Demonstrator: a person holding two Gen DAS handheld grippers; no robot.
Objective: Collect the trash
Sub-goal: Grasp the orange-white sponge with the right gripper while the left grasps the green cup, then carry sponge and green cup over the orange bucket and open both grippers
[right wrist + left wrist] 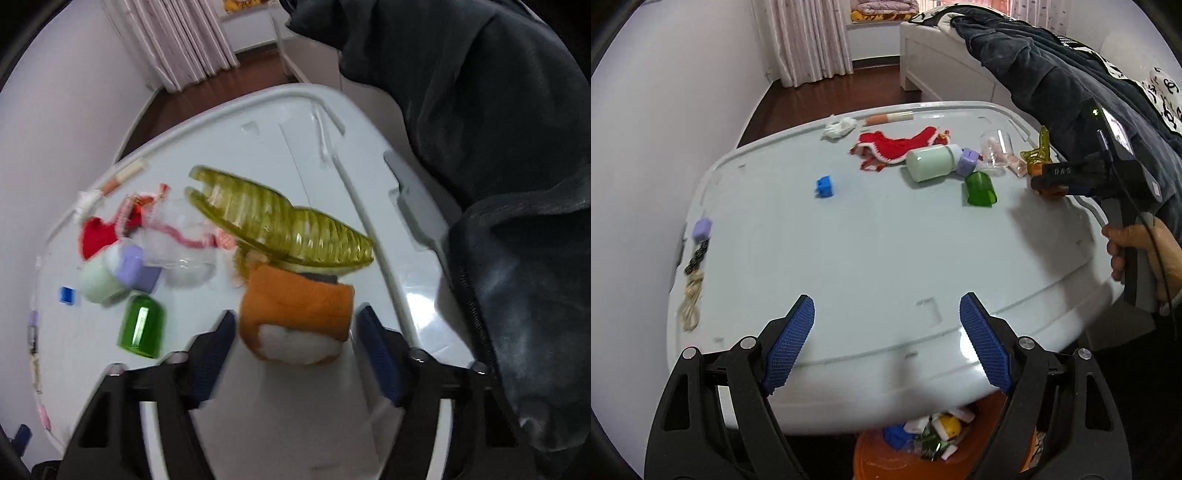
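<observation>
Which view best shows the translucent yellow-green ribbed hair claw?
Right wrist view: the translucent yellow-green ribbed hair claw fills the centre, ribs plain. Left wrist view shows it small at the table's right edge, partly hidden.

- The right gripper [293,328] has an orange and white fuzzy toy [295,314] between its blue pads (touching? too blurry).
- A see-through yellow plastic hair claw [280,225] sits just behind it.
</observation>
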